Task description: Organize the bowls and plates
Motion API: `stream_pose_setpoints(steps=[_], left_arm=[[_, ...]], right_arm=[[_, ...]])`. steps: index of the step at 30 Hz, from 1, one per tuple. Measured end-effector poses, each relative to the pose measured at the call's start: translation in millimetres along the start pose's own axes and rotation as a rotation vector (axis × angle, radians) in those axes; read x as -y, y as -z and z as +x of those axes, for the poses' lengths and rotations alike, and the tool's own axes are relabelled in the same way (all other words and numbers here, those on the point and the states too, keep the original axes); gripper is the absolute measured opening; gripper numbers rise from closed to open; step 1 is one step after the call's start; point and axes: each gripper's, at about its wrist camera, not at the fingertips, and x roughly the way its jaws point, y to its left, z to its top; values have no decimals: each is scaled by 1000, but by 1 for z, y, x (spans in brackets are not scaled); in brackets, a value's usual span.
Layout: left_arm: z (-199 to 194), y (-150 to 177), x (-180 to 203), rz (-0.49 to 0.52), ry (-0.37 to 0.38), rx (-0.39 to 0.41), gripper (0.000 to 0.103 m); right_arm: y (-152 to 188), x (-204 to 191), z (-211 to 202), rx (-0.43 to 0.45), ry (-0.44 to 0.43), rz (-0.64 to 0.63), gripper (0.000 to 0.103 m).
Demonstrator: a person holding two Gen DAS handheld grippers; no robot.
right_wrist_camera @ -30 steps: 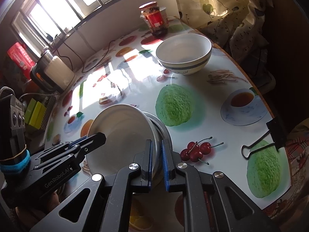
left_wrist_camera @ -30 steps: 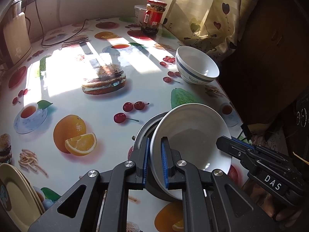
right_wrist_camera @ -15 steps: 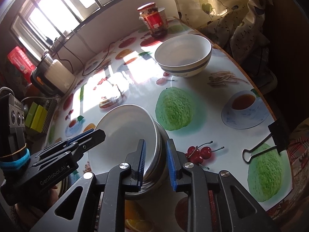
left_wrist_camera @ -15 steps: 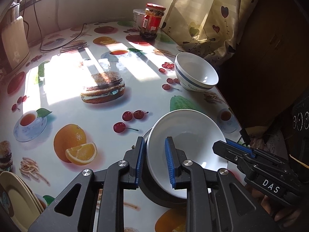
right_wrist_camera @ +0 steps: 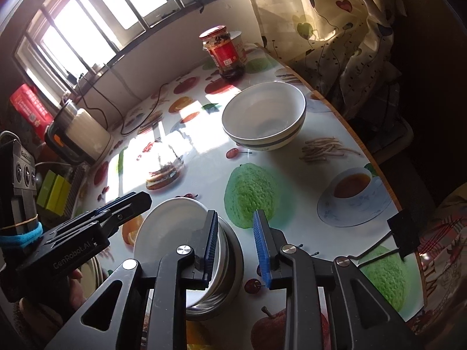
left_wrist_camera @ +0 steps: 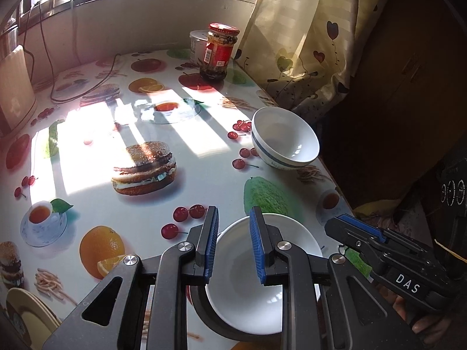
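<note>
- White plate (left_wrist_camera: 248,285) sits nested in a metal bowl (right_wrist_camera: 230,265) near the surface's (left_wrist_camera: 204,175) front edge.
- Left tool (left_wrist_camera: 233,245): narrow gap, pads astride the plate's rim without pressing.
- Right tool (right_wrist_camera: 236,245): jaws opening, plate rim beside the left pad, nothing gripped.
- Banded bowl (right_wrist_camera: 264,116) stands by the right edge.

I have let go of the white plate (left_wrist_camera: 248,285): a second ago both grippers pinched its rim, tilted. Now it lies flat in the metal dish (right_wrist_camera: 230,259). My left gripper (left_wrist_camera: 233,248) stands parted; my right gripper (right_wrist_camera: 235,248) is opening beside the plate's rim.
</note>
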Motion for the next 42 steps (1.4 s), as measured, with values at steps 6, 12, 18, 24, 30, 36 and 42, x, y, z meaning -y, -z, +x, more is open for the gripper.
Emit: stream_pose_setpoints(steps=[6, 12, 18, 24, 30, 36, 42], left_arm=[[10, -26, 9, 4, 35, 3, 23], [25, -49, 18, 28, 37, 4, 23], [43, -73, 25, 44, 44, 1, 23], [66, -91, 30, 60, 38, -25, 23], [84, -103, 34, 94, 17, -55, 23], [99, -108, 37, 117, 1, -84, 23], [120, -108, 32, 79, 14, -146, 23]], right_arm=[[-23, 7, -4, 33, 28, -17, 27], [-45, 18, -1, 55, 54, -33, 28], [-68, 35, 8, 69, 85, -25, 28], [-87, 47, 22, 67, 116, -37, 28], [-102, 58, 40, 44, 139, -43, 28], [-113, 64, 60, 8, 135, -49, 28], [-113, 69, 73, -13, 132, -39, 26]])
